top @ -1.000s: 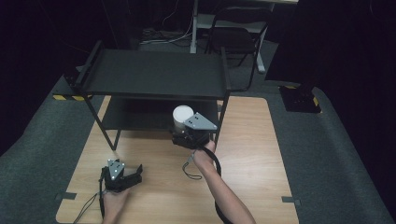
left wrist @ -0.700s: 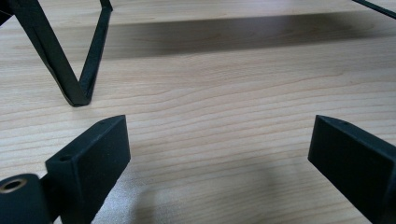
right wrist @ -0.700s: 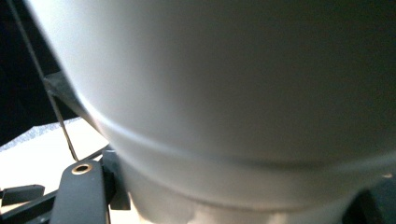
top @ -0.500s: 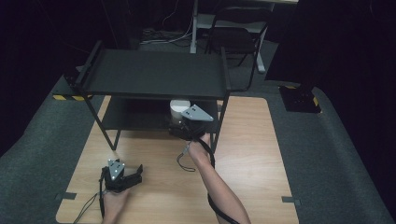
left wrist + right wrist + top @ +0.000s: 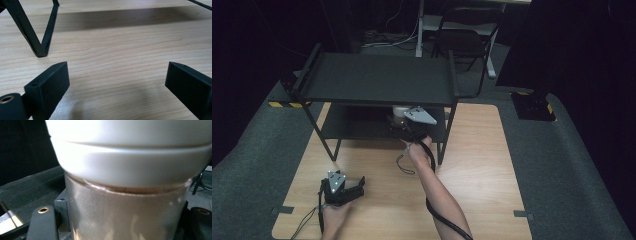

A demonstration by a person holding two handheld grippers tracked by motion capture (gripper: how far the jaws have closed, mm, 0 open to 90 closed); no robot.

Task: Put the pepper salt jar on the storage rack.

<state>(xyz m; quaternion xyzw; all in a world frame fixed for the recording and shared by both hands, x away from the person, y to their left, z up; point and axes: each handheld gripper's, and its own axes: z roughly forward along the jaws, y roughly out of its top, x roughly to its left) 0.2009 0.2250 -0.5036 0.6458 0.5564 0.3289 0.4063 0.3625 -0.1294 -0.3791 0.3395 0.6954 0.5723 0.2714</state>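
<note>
Right now the right hand-held gripper (image 5: 404,125) is reaching under the top of the black shelf rack (image 5: 377,80), pinching a jar (image 5: 125,202) with a white lid (image 5: 130,157) between its jaws. From the high view the jar's pale top (image 5: 399,111) shows just beneath the upper shelf's near edge, over the right part of the lower shelf (image 5: 357,127). Whether it is touching that shelf yet, I cannot tell.

To do this well, I'd say: keep the jar upright, lower it until the base sits flat on the lower shelf, and only then spread the jaws and draw straight back toward the near side. The lid rides close under the upper shelf, so lifting is the risk here; any tilt could knock the lid against that edge.

Room for moving? The rack's right near leg (image 5: 441,145) stands just beside the forearm, so the exit path should stay left of it. The lower shelf looks open to the left of the jar.

Meanwhile the left hand-held gripper (image 5: 343,190) rests low on the wooden desk (image 5: 482,180) at the near left, jaws spread wide and holding nothing, well apart from the rack's left leg (image 5: 37,42).
</note>
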